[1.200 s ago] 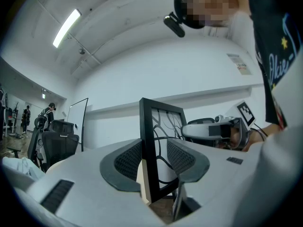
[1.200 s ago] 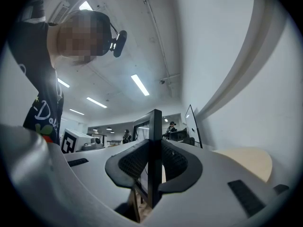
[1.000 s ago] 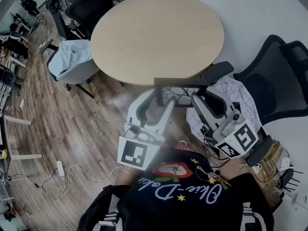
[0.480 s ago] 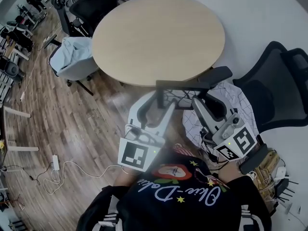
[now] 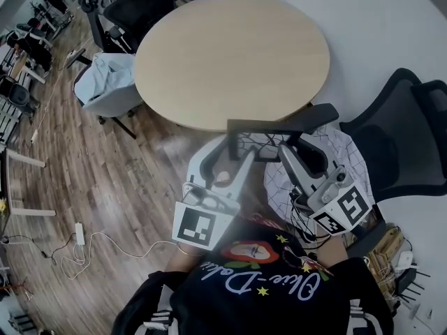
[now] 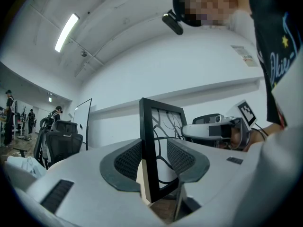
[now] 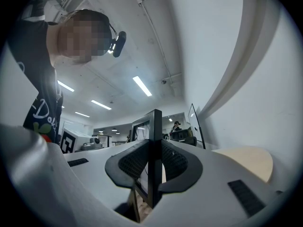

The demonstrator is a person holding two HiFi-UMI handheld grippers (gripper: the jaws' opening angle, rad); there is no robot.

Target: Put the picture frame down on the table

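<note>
A black picture frame (image 5: 265,125) hangs edge-up between my two grippers, just in front of the near rim of the round wooden table (image 5: 230,54). My left gripper (image 5: 234,144) holds its left end. In the left gripper view the frame (image 6: 158,141) sits slanted across the wide-set jaws of that gripper (image 6: 156,160), its glass showing a black branching pattern. My right gripper (image 5: 297,144) holds the right end. In the right gripper view the frame (image 7: 154,150) stands edge-on, pinched between the pads of that gripper (image 7: 154,162).
A black office chair (image 5: 401,117) stands at the right, with a patterned cloth (image 5: 342,139) beside it. At the table's left is a chair with a light blue garment (image 5: 105,82), and behind it another black chair (image 5: 133,5). A white cable (image 5: 91,246) lies on the wooden floor.
Both grippers have shifted a little with the frame, still close to the table's near edge. Both grips look the same.
</note>
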